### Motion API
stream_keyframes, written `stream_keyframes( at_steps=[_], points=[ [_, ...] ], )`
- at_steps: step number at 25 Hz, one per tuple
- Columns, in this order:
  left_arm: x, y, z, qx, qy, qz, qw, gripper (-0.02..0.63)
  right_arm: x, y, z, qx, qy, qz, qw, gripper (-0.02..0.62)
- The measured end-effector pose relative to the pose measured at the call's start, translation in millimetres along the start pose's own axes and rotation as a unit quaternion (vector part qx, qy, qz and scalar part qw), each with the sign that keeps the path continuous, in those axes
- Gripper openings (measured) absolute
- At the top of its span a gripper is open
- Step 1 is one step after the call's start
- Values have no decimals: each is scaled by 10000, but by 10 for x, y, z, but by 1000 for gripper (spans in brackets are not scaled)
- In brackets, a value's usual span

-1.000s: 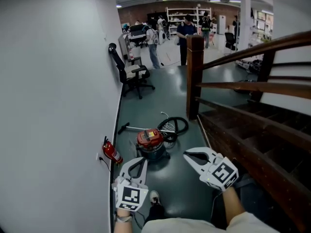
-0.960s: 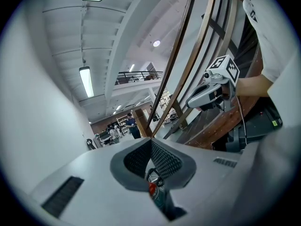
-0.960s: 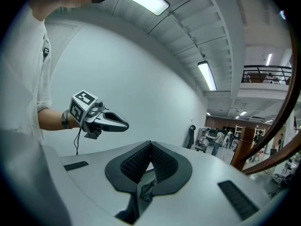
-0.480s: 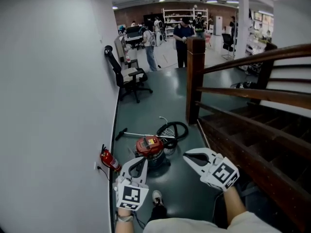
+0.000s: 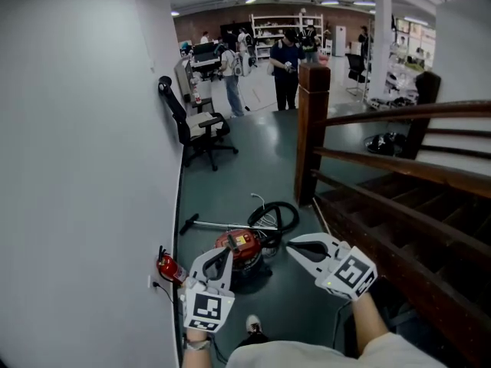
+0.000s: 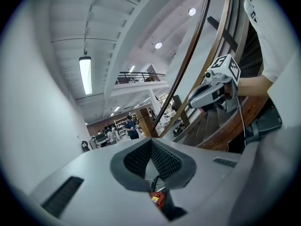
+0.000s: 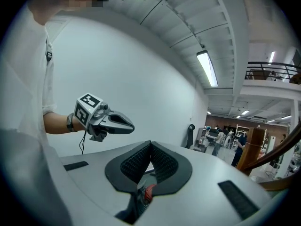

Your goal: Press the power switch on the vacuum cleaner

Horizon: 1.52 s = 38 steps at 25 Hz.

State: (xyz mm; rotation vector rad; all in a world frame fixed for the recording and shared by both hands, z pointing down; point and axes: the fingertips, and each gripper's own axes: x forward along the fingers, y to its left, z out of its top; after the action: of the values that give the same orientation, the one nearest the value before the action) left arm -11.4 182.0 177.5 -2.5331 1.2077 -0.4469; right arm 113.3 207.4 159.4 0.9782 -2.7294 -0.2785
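Jaws of both grippers are clenched, tips meeting, w/ nothing btwn them: each gripper view shows the ribbed pads closed to a point, w/ only a bit of red and floor visible below them. In the head view the L gripper (image 5: 223,251) and R gripper (image 5: 292,245) are held side by side in the air, apart from each other, pointing fwd over the dark floor (image 5: 230,175), neither touching anything. The vacuum cleaner (image 5: 239,244), a small canister w/ a red top and dark base, stands on the floor just ahead; its near-left side is partly covered by the L gripper's tip, and the R gripper's tip shows just to its right. Its black hose (image 5: 278,213) lies coiled right behind it, and a wand (image 5: 209,224) lies flat on the floor at its left rear. The power switch can't be made out at this size. A red fire extinguisher (image 5: 169,268) sits by the white wall (image 5: 84,167), left of the vacuum. A wooden stair railing (image 5: 399,167) w/ a thick post (image 5: 310,129) runs along the right. Further back: a black office chair (image 5: 192,125) by the wall, several people (image 5: 286,64) standing, shelves (image 5: 288,25) at the far end.
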Motion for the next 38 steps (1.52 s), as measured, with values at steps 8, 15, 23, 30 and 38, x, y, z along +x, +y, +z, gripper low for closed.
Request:
stream_keyframes(
  at_steps=[8, 15, 23, 30, 38],
  points=[
    [233, 283, -80, -253, 55, -206, 9995, -1, 354, -290, 92, 234, -99, -120, 9996, 23],
    [298, 420, -218, -590, 18, -477, 9971, 0, 587, -325, 69, 164, -21, -45, 9999, 23],
    [526, 783, -346, -735, -1, -337, 9967, -1, 930, -527, 16, 157, 76, -132, 9998, 23],
    [743, 1082, -458, -799, -106, -373, 9960, -2, 1309, -684, -37, 169, 146, -113, 9997, 23],
    [934, 1348, -547, -661, -73, -412, 9969, -2, 1636, -850, -62, 141, 161, -119, 9997, 23]
  ],
)
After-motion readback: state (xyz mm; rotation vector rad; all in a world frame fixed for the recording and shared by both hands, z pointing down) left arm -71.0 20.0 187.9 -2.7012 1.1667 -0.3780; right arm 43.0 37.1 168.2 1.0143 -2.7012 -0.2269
